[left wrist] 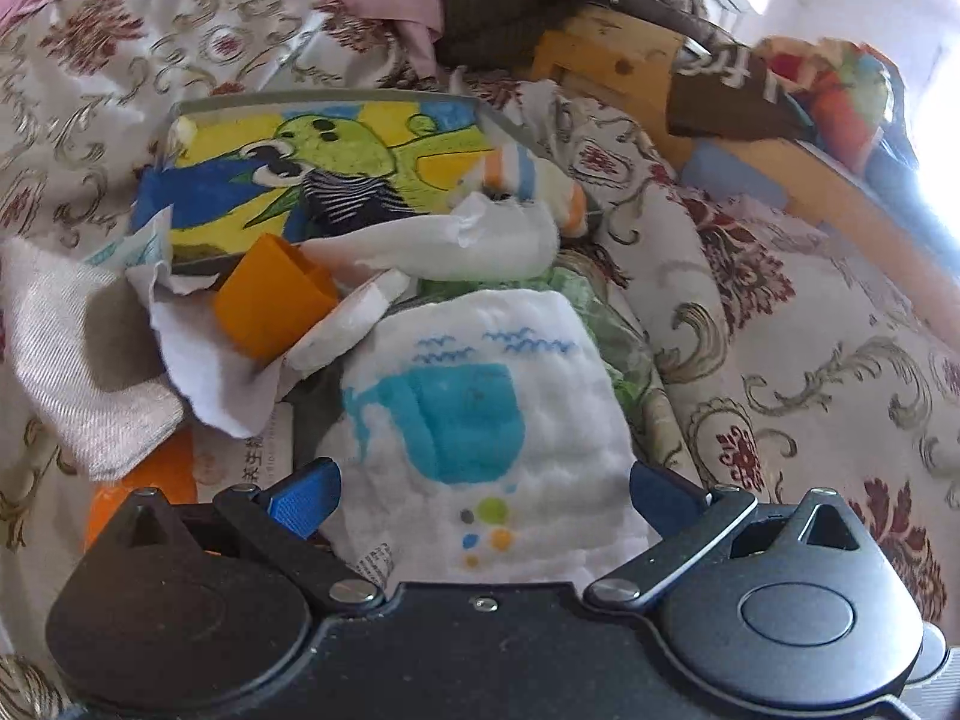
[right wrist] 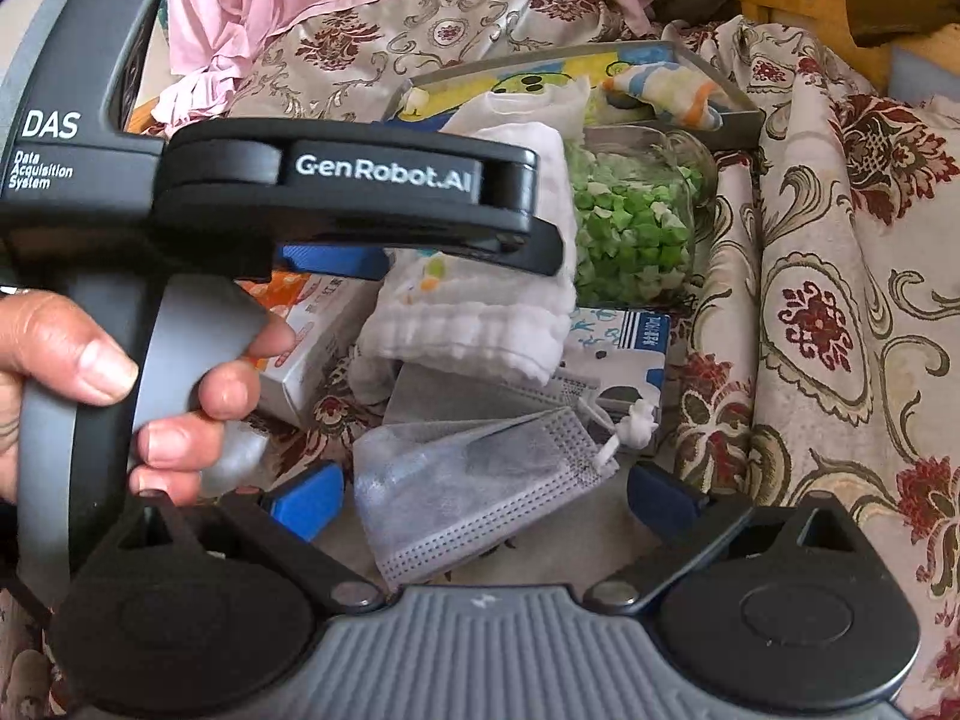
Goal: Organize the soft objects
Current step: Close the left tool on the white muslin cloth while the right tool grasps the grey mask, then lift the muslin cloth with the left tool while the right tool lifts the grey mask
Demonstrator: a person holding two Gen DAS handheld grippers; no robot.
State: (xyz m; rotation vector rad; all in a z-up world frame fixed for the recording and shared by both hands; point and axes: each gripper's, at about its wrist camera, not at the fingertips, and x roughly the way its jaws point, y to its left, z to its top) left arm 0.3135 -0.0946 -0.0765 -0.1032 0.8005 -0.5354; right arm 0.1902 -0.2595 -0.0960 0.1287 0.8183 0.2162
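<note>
Left gripper (left wrist: 480, 498) jaws wide around one white whale-print cloth (left wrist: 480, 420); right gripper (right wrist: 480, 498) open around one grey face mask (right wrist: 474, 498); one jar of green pieces (right wrist: 636, 222) behind

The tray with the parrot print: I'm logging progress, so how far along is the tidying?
Done: a striped sock lies in the tray. In hand: the left gripper straddles the whale-print cloth, fingers open. Left: the grey face mask, between the right gripper's open fingers, and an orange piece.

In the right wrist view, the right gripper (right wrist: 483, 501) spreads wide around a grey face mask (right wrist: 474, 498), while a hand (right wrist: 90, 396) grips the left gripper (right wrist: 336, 261) over a white cloth (right wrist: 480, 324).
</note>
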